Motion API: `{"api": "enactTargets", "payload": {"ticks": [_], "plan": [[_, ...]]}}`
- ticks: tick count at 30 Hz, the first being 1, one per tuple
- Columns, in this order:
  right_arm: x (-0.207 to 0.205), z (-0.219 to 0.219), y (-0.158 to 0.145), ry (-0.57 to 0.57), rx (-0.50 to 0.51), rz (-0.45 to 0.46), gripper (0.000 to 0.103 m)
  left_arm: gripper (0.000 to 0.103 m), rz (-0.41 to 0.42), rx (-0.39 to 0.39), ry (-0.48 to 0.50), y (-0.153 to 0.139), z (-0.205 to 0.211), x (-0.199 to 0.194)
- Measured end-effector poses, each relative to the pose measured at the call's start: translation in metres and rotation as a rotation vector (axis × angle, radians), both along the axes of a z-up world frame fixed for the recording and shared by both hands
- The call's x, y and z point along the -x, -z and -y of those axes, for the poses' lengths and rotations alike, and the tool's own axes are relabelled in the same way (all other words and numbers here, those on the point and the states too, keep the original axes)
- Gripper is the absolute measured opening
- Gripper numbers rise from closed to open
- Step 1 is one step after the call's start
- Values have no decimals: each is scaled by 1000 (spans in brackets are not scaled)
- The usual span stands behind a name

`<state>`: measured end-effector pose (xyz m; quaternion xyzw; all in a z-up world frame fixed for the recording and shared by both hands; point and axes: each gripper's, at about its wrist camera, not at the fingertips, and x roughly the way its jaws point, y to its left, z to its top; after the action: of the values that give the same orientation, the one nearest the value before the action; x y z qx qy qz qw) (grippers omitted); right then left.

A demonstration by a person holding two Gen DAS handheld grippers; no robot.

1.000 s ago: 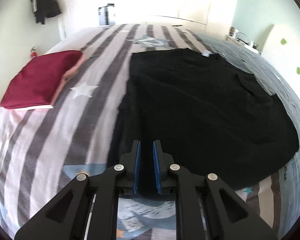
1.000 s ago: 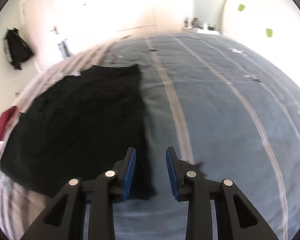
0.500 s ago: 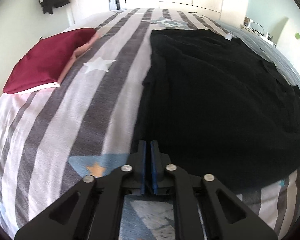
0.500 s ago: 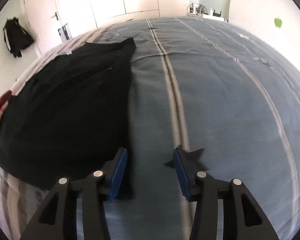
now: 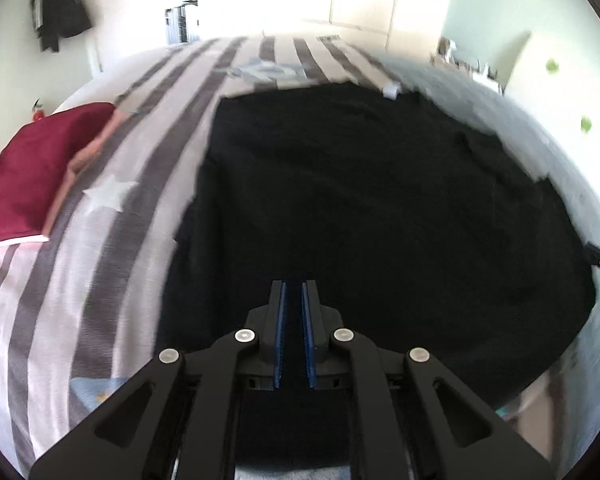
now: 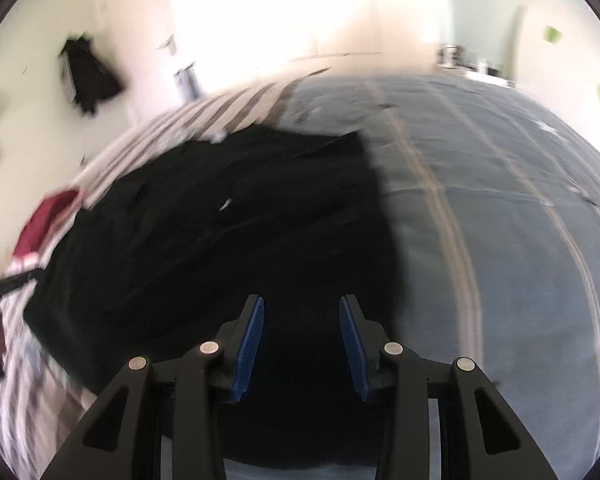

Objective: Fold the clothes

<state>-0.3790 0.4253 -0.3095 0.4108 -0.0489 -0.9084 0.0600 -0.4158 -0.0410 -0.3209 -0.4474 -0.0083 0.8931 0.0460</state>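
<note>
Left wrist view: left hand-held gripper (image 5: 292, 290) sits over the near edge of the black garment (image 5: 380, 220), its blue pads (image 5: 281, 332) nearly together with a thin dark slot between; black cloth seems to run into that slot, but against the dark fabric I cannot tell for sure whether it is pinched. Garment lies spread flat on the bed (image 5: 112, 248), partly on the grey-and-white striped cover with a white star, partly on the blue cover to the right. Folded maroon garment (image 5: 32, 176) lies on the striped side, well apart from the black one, near the bed's left edge. Dark jacket (image 5: 58, 4) hangs on the far wall. Tip of the other tool shows at the right rim. Right wrist view, blurred: right hand-held gripper (image 6: 301, 312) hovers over the garment's (image 6: 220, 248) near right corner, jaws apart and closing, black cloth below and between the pads (image 6: 249, 344), which do not press on it. Blue cover (image 6: 520, 248) with pale stripes fills the right side. Maroon garment (image 6: 46, 220) shows far left.
</note>
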Motion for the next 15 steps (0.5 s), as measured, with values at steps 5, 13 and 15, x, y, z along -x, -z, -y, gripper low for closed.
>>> {"api": "enactTargets", "payload": {"ticks": [5,13,15], "plan": [[9,-15,35,34,-21,54,19,3,13,-18,-176,16,46,4],[30,-43,17,85,-62,44,8,4,-53,-9,-319,-15,78,27],[40,-56,13,151,-47,43,18,4,-51,-32,-367,-19,89,35]]}}
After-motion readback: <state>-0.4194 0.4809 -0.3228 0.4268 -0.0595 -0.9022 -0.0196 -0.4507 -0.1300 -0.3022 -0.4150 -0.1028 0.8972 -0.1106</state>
